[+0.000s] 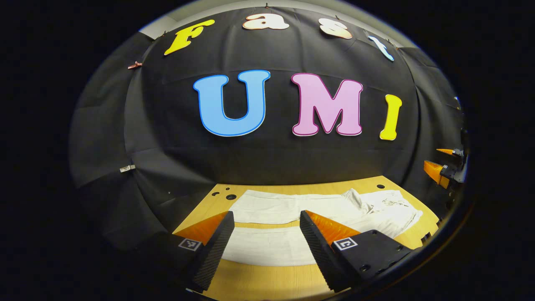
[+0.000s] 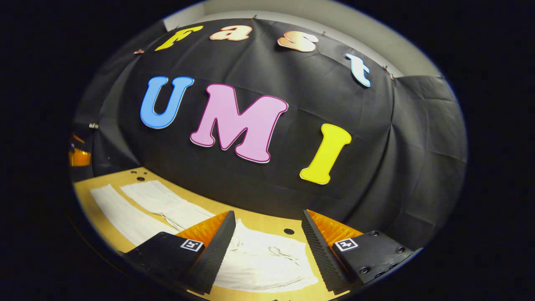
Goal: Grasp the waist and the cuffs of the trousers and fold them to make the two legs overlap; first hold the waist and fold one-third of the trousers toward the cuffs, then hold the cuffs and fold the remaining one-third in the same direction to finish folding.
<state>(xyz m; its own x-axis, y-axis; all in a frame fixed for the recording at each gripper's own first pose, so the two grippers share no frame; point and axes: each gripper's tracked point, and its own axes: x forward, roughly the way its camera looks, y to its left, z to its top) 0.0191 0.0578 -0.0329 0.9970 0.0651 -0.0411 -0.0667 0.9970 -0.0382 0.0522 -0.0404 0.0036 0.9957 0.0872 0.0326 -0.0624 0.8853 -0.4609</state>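
1. The white trousers (image 1: 317, 217) lie flat on the wooden bench (image 1: 267, 280), both legs stretched out side by side with a strip of bench showing between them.
2. In the left gripper view the legs run to the left and the rumpled waist sits to the right, near a round hole in the bench.
3. The left gripper (image 1: 266, 234) hovers above the legs, its jaws spread wide and holding nothing.
4. The right gripper (image 2: 267, 242) hangs over the waist end of the trousers (image 2: 259, 259), jaws likewise released and clear of the cloth.
5. The right gripper (image 1: 445, 167) also appears at the far right edge of the left gripper view, above the bench.
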